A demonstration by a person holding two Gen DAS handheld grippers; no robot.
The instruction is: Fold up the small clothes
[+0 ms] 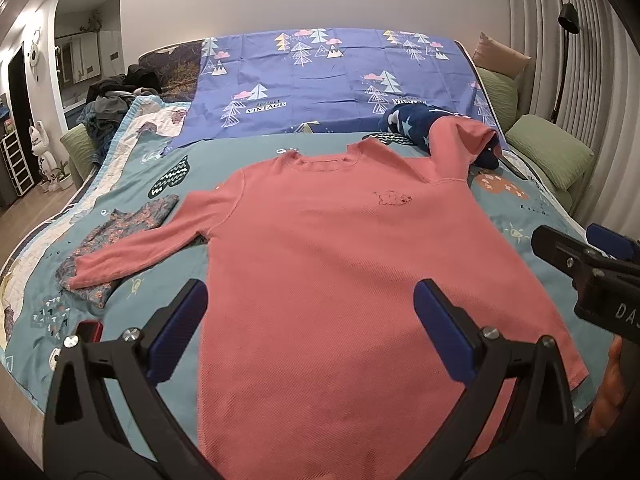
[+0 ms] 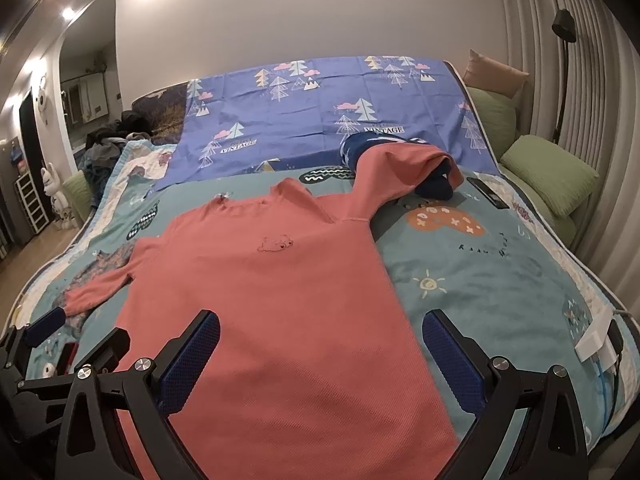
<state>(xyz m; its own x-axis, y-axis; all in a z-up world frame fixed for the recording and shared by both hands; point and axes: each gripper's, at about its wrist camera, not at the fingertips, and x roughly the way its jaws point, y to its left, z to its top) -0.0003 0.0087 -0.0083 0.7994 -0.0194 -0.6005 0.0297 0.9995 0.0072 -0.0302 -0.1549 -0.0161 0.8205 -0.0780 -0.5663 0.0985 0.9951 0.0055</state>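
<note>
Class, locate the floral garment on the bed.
The floral garment lies on the bed's left side in the left wrist view, partly under the pink shirt's outstretched sleeve.

Green cushions (image 2: 548, 176) line the right side of the bed, a black floor lamp (image 2: 562, 64) behind them. Dark laundry heap (image 1: 116, 96) far left, white bear figurine (image 1: 42, 148) on the floor.

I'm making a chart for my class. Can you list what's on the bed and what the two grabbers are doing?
surface: bed quilt, teal, cartoon prints
main garment: pink long-sleeve shirt, spread flat, front up
its sleeves: one lies over a floral garment, the other over a navy star garment
left gripper: open, above the shirt, empty
right gripper: open, above the shirt, empty
</note>
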